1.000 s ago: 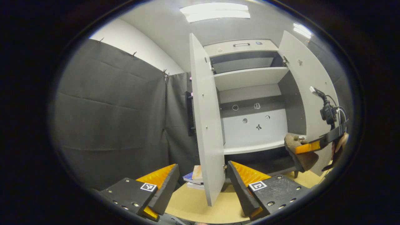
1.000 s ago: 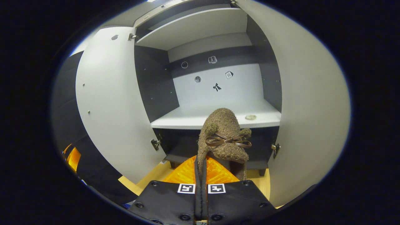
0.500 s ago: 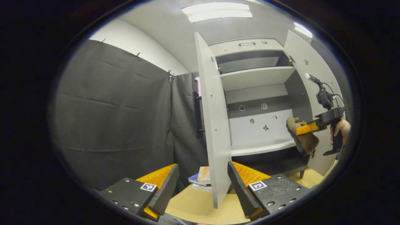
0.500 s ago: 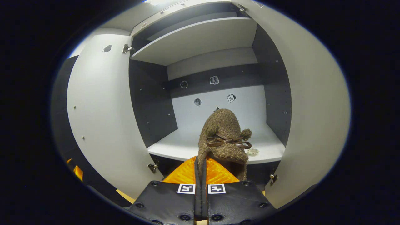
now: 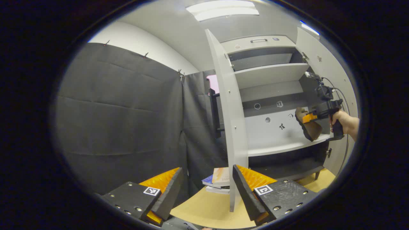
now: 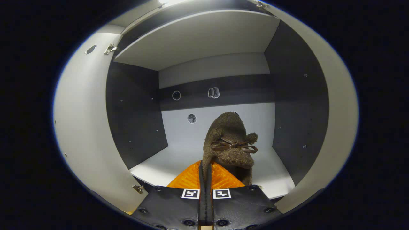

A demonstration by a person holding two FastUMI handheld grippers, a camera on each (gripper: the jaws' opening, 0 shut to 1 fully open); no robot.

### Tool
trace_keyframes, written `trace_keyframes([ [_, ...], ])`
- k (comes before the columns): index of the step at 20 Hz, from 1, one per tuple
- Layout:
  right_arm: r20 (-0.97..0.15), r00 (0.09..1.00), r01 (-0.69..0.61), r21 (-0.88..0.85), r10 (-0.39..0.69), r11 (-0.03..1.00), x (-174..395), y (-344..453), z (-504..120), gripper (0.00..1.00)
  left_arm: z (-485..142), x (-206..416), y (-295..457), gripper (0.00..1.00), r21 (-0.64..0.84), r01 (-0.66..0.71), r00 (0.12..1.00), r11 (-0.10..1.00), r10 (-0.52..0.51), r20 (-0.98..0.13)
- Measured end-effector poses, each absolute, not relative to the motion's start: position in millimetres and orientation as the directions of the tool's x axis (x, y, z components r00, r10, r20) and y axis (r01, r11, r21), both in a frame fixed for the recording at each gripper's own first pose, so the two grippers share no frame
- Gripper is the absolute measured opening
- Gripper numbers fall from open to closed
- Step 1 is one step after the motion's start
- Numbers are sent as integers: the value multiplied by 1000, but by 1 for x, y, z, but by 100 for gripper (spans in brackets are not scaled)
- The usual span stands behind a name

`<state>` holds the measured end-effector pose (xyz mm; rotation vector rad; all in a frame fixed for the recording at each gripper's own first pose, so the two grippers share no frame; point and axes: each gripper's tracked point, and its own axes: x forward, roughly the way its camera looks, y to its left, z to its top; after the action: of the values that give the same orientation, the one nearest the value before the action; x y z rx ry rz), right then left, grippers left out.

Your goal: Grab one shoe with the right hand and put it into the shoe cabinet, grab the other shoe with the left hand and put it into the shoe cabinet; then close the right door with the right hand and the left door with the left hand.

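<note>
My right gripper (image 6: 204,166) is shut on the edge of a fuzzy brown shoe (image 6: 230,140) with a thin bow, holding it over the white middle shelf (image 6: 166,164) inside the open shoe cabinet. In the left gripper view that same shoe (image 5: 308,126) hangs from the right gripper (image 5: 308,117), held by a hand (image 5: 343,121), just above the shelf (image 5: 281,147). My left gripper (image 5: 207,187) stands open and empty, low in front of the left door (image 5: 231,127). The right door (image 6: 335,127) is swung wide open.
A small stack of books (image 5: 219,180) lies on the wooden floor (image 5: 204,209) beside the cabinet's foot. Black cloth (image 5: 121,121) walls off the left side. An upper shelf (image 6: 198,38) spans the cabinet above the shoe.
The right gripper has carried the shoe up and forward into the cabinet, from below the shelf edge to over the shelf. The left gripper view has swung left, its fingers still open.
</note>
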<state>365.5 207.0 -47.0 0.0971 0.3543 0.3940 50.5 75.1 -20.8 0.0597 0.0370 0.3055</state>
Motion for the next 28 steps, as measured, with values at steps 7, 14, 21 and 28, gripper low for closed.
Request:
trace_keyframes([
  [7, -391, 866, -286, 126, 312, 950, 414, 208, -78, 2, -25, 39, 98, 97, 74, -355, 933, 932, 359, -42],
  [14, -322, 901, -270, 108, 291, 957, 406, 199, -58, 100, -29, 39, 94, 97, 72, -325, 943, 943, 329, -55],
  [21, -155, 946, -281, 45, 285, 959, 334, 176, -5, 97, -37, 49, 54, 98, 51, -196, 978, 979, 199, -64],
  [28, -51, 948, -314, 8, 314, 949, 243, 159, 23, 99, -56, 63, 3, 91, 23, -32, 995, 999, 34, -95],
])
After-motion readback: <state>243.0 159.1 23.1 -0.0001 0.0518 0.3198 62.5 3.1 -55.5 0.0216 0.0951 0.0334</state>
